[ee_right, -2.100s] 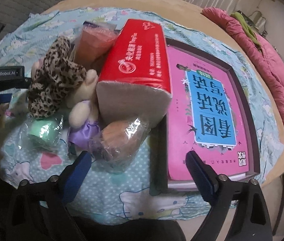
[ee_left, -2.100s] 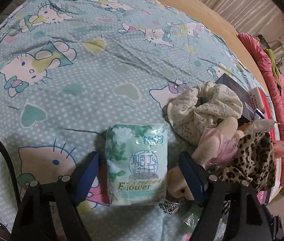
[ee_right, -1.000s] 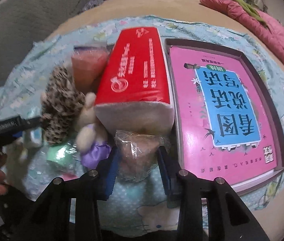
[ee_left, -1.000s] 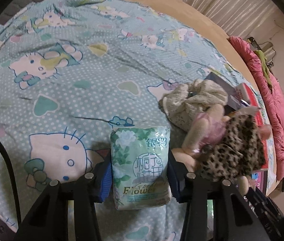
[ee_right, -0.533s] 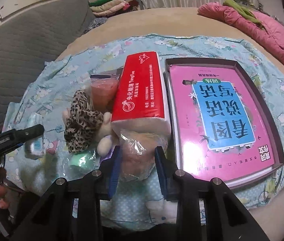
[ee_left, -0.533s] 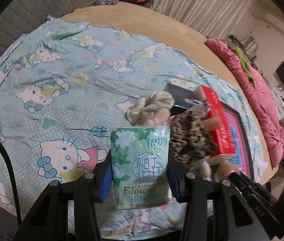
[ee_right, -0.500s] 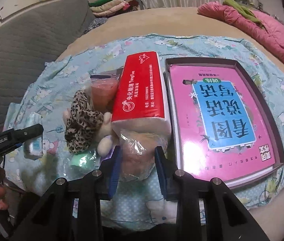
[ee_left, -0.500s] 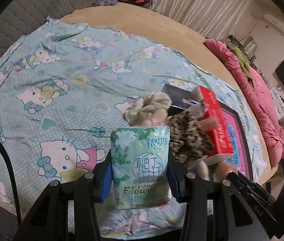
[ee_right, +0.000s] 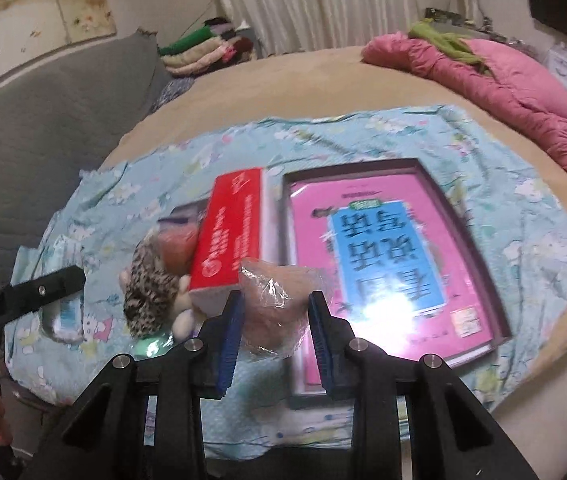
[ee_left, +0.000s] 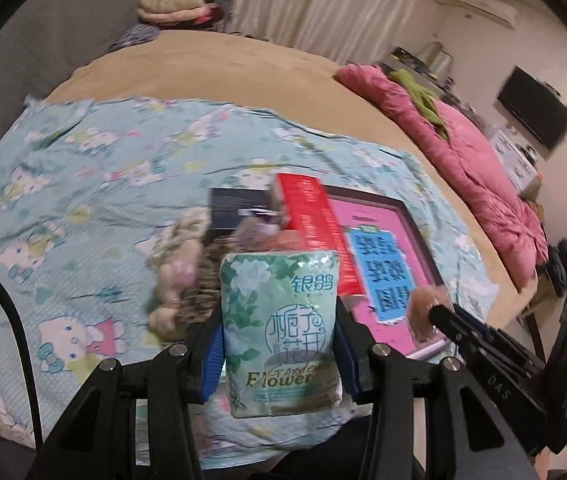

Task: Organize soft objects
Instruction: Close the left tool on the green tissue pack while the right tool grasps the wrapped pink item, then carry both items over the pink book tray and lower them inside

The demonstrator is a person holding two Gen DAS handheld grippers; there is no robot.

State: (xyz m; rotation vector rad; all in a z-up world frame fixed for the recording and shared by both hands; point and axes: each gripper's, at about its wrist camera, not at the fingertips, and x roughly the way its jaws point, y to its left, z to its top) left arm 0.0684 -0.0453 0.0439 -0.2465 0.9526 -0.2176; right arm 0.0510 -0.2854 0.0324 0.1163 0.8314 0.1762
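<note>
The left gripper [ee_left: 279, 344] sits at the bottom centre of the left wrist view, its blue pads clamped on the two sides of a green tissue pack [ee_left: 281, 332] printed with white flowers and the word "Flower". The pack stands upright between the pads, above the bedding. In the right wrist view the same pack [ee_right: 65, 300] shows at the left edge of the frame, partly behind the black body of the left gripper.

The right gripper [ee_right: 275, 320] fills the bottom centre of the right wrist view. Its blue pads press on a pinkish soft item in a clear wrapper [ee_right: 277, 304], which bulges between them. In the left wrist view this wrapped item [ee_left: 427, 312] appears at centre right, at the tip of the right gripper's black fingers.

Beyond the grippers, a pile of soft things lies on a light blue cartoon-cat sheet [ee_left: 83, 184]: a leopard-print plush [ee_right: 147, 292] just left of centre in the right wrist view, touching a red tissue box [ee_right: 231, 236]. To the right of the box lies a pink book with a blue label [ee_right: 387, 256], set in a dark tray [ee_right: 479, 256]. A pink quilt [ee_right: 523, 92] stretches along the upper right of the frame, and folded clothes [ee_right: 203, 52] are stacked at upper centre left by the curtain.
</note>
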